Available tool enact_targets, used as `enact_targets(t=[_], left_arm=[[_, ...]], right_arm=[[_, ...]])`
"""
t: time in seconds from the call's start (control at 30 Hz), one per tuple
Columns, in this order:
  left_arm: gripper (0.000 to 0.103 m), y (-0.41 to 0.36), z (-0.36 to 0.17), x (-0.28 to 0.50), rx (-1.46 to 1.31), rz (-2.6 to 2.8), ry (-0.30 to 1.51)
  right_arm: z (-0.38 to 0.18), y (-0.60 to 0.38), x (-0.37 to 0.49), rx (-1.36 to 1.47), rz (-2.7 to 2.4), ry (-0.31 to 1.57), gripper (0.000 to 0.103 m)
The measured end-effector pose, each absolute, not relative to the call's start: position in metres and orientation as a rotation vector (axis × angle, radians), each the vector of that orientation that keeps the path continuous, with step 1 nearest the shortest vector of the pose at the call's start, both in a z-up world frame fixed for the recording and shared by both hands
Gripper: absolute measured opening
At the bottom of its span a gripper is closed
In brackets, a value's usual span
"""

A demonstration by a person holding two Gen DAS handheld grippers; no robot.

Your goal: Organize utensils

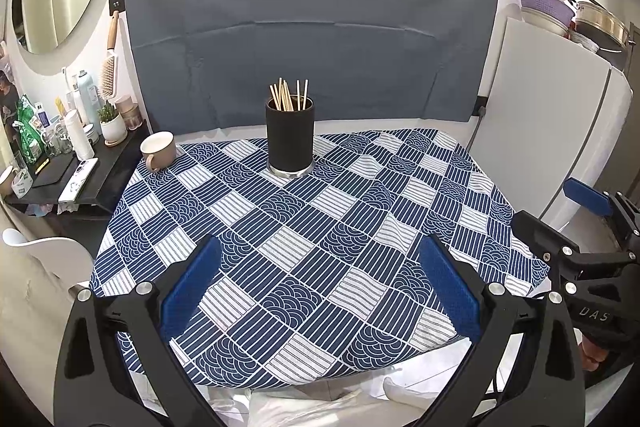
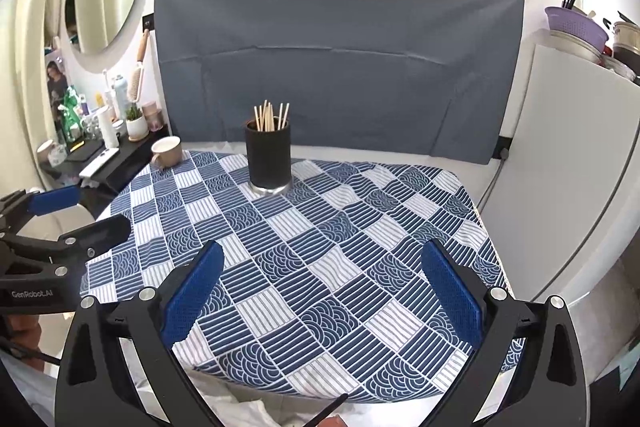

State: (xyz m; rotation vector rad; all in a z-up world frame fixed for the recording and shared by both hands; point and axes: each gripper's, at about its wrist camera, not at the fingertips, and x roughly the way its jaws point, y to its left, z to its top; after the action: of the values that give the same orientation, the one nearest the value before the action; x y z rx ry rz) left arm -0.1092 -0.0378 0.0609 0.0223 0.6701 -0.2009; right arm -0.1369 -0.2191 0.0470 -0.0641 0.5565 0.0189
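Fingers (image 1: 192,287) spread; mug (image 1: 158,150) beside chopstick holder (image 1: 290,141).

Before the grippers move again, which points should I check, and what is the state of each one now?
1. Left gripper open and empty: ok.
2. Right gripper open and empty: ok.
3. Black holder upright on the patterned tablecloth: ok.
4. Wooden chopsticks standing inside the holder: ok.
5. Loose utensils left on the cloth: none visible, ok.
6. Beige mug at the cloth's far left corner, apart from the holder: ok.
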Motion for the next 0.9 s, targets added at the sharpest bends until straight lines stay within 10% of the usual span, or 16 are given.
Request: enact_targets(t=[0.9], left_arm=[[0.097,-0.051,0.05,-0.111,0.076,-0.215,0.735]], right_arm=[[0.021,-0.238,-0.139,0.03,0.009,0.663,0.095]])
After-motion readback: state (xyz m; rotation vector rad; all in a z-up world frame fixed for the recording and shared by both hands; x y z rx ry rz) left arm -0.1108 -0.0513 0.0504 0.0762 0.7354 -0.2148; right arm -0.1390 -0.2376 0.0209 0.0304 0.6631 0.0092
